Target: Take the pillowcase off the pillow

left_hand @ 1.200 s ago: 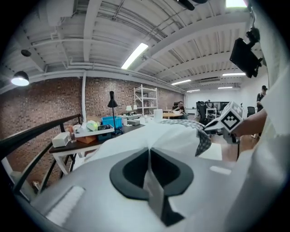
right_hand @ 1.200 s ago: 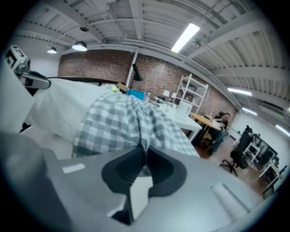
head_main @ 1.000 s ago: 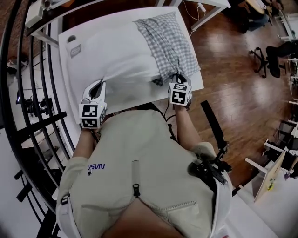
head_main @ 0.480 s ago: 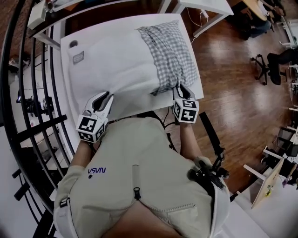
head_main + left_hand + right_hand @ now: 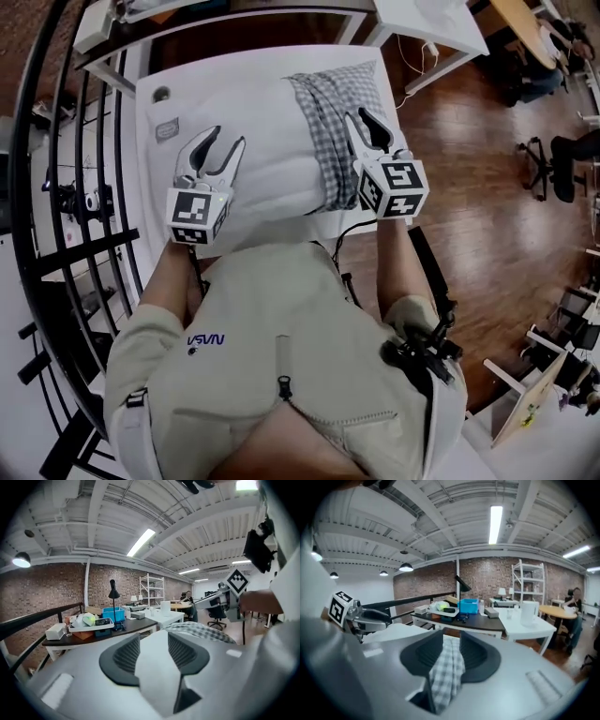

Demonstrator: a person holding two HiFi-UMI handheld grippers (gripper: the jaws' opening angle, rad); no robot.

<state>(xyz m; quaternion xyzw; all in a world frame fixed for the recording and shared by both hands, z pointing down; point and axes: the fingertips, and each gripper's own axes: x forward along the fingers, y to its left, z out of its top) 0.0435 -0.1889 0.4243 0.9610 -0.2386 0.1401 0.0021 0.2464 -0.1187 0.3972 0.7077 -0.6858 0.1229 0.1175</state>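
Well, the white table [image 5: 272, 228] carries the pillow [image 5: 272, 141], and most of the pillow lies bare — the checked pillowcase [image 5: 337, 122] is bunched over its right end only. I judge the stripping far along, and myself between pulls.

Next I'd want a fresh bite: the left gripper [image 5: 228, 138] pinning the bare pillow, and the right gripper [image 5: 358, 116] taking the bunched cloth and drawing it off that right end.

For now the left gripper hovers over the bare pillow. Its jaws have just been opening and stand moderately apart, gripping nothing — only white shows through the gap. The right gripper hangs over the pillowcase, its jaws likewise just opened. Checked cloth shows between them, but the pads don't appear to press on it.
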